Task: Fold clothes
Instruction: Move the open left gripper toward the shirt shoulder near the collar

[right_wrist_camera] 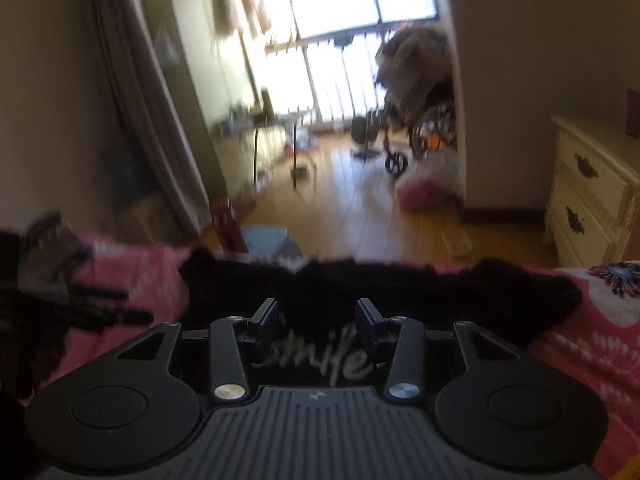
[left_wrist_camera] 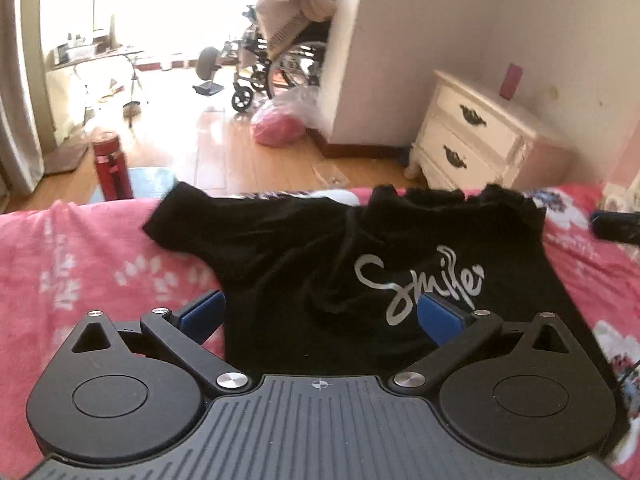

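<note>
A black T-shirt [left_wrist_camera: 300,248] with silver "Smile" lettering lies rumpled on a pink floral bedspread [left_wrist_camera: 80,264], one sleeve spread to the left. My left gripper [left_wrist_camera: 320,314] is open wide over the shirt's near hem, and its blue pads [left_wrist_camera: 204,312] hold nothing. In the blurred right wrist view the same shirt [right_wrist_camera: 440,292] stretches across the bed. My right gripper [right_wrist_camera: 318,320] hovers open just above the lettering, with nothing between its fingers. The other gripper shows at each view's edge: a dark tip [left_wrist_camera: 612,224] at the right, a blurred shape [right_wrist_camera: 60,280] at the left.
The bed's far edge runs just behind the shirt. Beyond it is wooden floor with a red thermos [left_wrist_camera: 112,168], a pink bag [left_wrist_camera: 280,124] and a wheelchair [left_wrist_camera: 280,64]. A cream nightstand [left_wrist_camera: 472,136] stands against the wall at the right.
</note>
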Demonstrator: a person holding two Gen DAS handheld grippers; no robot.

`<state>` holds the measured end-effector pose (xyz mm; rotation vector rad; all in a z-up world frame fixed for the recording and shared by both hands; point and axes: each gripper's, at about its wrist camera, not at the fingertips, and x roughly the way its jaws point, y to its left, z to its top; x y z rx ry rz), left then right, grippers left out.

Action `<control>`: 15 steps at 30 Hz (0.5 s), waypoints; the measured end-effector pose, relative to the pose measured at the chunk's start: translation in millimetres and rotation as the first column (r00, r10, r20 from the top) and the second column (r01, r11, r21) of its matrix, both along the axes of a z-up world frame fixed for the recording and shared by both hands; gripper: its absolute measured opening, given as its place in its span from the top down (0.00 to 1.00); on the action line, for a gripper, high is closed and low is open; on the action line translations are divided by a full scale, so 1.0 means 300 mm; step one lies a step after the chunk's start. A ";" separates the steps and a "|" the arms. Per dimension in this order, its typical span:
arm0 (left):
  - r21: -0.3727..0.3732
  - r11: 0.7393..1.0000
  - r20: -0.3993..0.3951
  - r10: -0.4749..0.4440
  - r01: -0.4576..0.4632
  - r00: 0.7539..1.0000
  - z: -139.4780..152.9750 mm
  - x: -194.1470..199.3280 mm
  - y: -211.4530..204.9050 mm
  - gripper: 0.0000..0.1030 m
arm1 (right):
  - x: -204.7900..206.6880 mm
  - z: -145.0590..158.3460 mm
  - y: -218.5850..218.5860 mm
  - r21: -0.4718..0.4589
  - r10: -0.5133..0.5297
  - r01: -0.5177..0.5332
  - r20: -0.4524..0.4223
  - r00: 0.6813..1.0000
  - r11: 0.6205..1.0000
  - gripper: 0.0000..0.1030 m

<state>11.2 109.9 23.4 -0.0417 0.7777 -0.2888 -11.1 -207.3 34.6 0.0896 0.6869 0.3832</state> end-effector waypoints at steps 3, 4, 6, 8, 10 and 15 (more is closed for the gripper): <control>0.026 0.997 -0.033 -0.070 0.070 0.997 -0.067 0.032 -0.053 0.00 | 0.027 -0.087 0.060 -0.052 0.041 -0.044 -0.075 0.996 0.998 0.59; 0.038 0.994 -0.039 -0.098 0.099 0.994 -0.086 0.039 -0.067 0.00 | 0.040 -0.113 0.075 -0.064 0.049 -0.055 -0.092 0.995 0.996 0.60; 0.064 0.988 -0.057 -0.134 0.138 0.989 -0.127 0.058 -0.093 0.01 | 0.066 -0.165 0.105 -0.087 0.066 -0.077 -0.128 0.990 0.993 0.61; 0.084 0.987 -0.075 -0.132 0.138 0.988 -0.165 0.078 -0.108 0.07 | 0.092 -0.217 0.136 -0.110 0.081 -0.100 -0.163 0.983 0.989 0.61; 0.099 0.987 -0.092 -0.115 0.124 0.989 -0.202 0.096 -0.104 0.18 | 0.119 -0.269 0.166 -0.131 0.096 -0.123 -0.199 0.975 0.984 0.62; 0.094 0.995 -0.104 -0.032 0.042 0.994 -0.247 0.112 -0.007 0.40 | 0.135 -0.332 0.075 -0.182 -0.018 -0.027 -0.241 0.970 0.983 0.64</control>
